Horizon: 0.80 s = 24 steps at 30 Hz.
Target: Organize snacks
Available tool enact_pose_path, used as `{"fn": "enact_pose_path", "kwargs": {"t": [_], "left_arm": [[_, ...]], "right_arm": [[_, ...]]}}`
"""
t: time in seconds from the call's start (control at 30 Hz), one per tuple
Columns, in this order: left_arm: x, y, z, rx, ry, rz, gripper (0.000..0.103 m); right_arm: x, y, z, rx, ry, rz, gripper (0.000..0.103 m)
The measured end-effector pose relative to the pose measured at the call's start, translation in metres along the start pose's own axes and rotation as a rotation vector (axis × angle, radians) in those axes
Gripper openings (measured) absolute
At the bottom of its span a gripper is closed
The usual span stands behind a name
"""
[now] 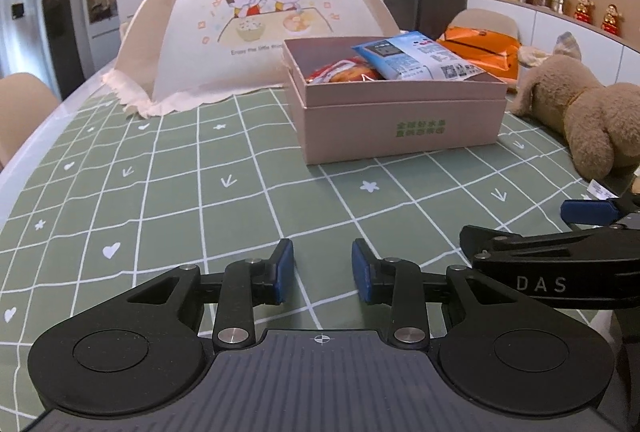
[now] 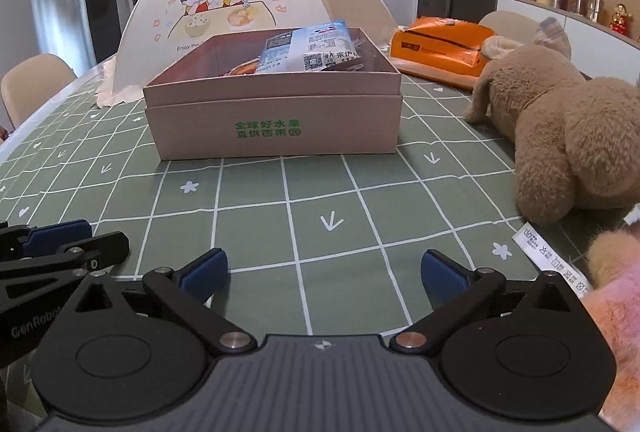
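Left gripper (image 1: 322,278): sitting low centre of the left view, jaws parted by a narrow gap, gripping nothing, blue pads (image 1: 285,272) hovering over the cloth.
Right gripper (image 2: 324,270): sitting low centre of the right view, jaws spread wide, carrying nothing; its tip is also poking into the lower right of the left view.
Box (image 1: 400,119): pink, open-topped, green print on its front wall, standing right of centre in the left view and centre in the right view (image 2: 276,123), well apart from both grippers, straight beyond their fingers.
Blue pack (image 1: 416,57): lying tilted on top of the box contents, one end sticking above the rim.
Red pack (image 1: 340,69): lying inside the box, left of the blue pack, partly under it.
Orange bag (image 2: 440,45): lying on the cloth behind the box's right side, outside it.
Plush dog (image 2: 560,123): lying at the right edge, near the box.
Food cover (image 1: 248,23): standing behind the box, upper left.
Cloth (image 1: 160,191): green, white grid, covering the table.
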State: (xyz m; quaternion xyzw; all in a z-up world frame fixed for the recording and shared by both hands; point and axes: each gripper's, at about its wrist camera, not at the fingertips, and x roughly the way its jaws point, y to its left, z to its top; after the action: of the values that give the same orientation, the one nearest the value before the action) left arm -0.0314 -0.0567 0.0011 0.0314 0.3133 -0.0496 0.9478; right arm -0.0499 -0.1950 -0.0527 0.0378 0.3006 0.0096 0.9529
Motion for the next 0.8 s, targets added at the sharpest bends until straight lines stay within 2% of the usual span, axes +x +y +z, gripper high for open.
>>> {"fn": "enact_pose_path", "kwargs": {"t": [0.8], "left_arm": [[-0.0006,0.0019,-0.0002,-0.007,-0.001,-0.005,0.036]], "right_arm": [[-0.0001,-0.0003,0.0001,0.0,0.0,0.0,0.103]]}}
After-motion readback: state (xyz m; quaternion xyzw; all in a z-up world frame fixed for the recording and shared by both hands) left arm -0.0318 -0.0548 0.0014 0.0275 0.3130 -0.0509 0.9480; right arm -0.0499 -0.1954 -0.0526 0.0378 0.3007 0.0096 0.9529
